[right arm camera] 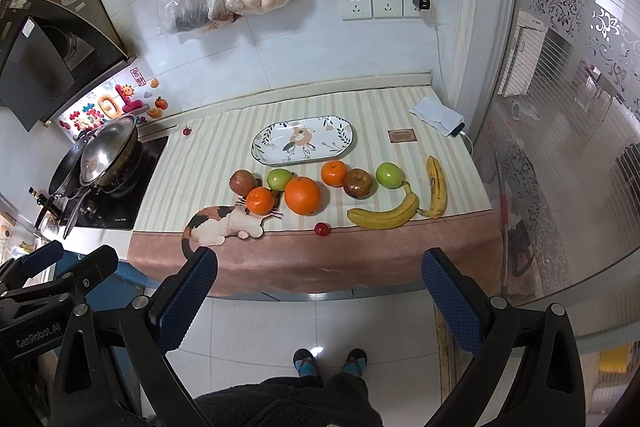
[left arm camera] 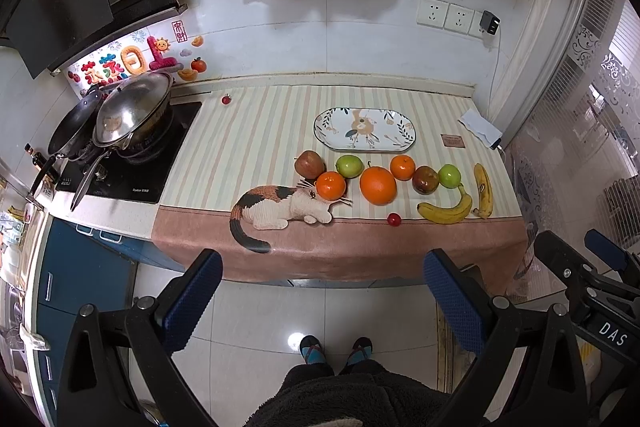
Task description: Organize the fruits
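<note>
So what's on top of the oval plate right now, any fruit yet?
Nothing lies on the oval plate: only its printed leaf pattern shows. All the fruit, such as the big orange, sits on the striped cloth in front. Under the plate is hidden.

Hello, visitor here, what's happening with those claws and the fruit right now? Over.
Left gripper and right gripper open, empty, short of the counter. Fruit loose on the cloth, oval plate bare. Nothing blocking. Over.

white tiled wall (left arm camera: 280,39) | glossy tile floor (left arm camera: 320,311) | frosted glass door (right arm camera: 568,131)
</note>
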Available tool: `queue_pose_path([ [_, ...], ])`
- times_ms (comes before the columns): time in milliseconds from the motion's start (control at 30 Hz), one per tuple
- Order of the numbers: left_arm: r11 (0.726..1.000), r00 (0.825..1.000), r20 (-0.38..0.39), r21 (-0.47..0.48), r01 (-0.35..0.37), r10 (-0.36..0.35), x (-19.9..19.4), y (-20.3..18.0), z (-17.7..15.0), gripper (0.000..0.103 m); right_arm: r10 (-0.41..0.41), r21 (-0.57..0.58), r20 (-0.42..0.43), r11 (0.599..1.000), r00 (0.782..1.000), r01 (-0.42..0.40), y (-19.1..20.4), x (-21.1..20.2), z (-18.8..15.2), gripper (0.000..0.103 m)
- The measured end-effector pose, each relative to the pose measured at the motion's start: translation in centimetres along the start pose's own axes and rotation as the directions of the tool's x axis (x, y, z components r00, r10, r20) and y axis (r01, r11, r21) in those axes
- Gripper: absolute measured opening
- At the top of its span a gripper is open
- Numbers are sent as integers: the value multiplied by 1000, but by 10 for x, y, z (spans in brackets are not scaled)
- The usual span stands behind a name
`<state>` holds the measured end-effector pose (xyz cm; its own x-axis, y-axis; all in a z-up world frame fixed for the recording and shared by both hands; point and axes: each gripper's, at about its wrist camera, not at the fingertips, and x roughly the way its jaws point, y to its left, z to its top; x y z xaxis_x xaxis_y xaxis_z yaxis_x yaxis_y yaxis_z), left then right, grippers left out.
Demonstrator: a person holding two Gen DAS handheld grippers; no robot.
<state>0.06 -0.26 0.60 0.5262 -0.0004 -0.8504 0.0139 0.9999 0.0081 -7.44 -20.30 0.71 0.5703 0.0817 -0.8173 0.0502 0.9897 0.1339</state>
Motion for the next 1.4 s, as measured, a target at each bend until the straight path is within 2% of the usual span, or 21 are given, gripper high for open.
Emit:
queue_pose_path([
  [533,1000,1000,1,-1,2,-2,0,1,0,103,3,0,2,1000,1000,-3,-1,2,-2,103],
  [1000,1000,1000,4,-1,0,0,0,-3,10,103,11,1,2,1000,1000,-11,16,1,16,103],
  [1400,1000,1000,4,1,3,-3,2,-2,17,103,17,12,7,1000,1000,-17,16,4,12,103],
])
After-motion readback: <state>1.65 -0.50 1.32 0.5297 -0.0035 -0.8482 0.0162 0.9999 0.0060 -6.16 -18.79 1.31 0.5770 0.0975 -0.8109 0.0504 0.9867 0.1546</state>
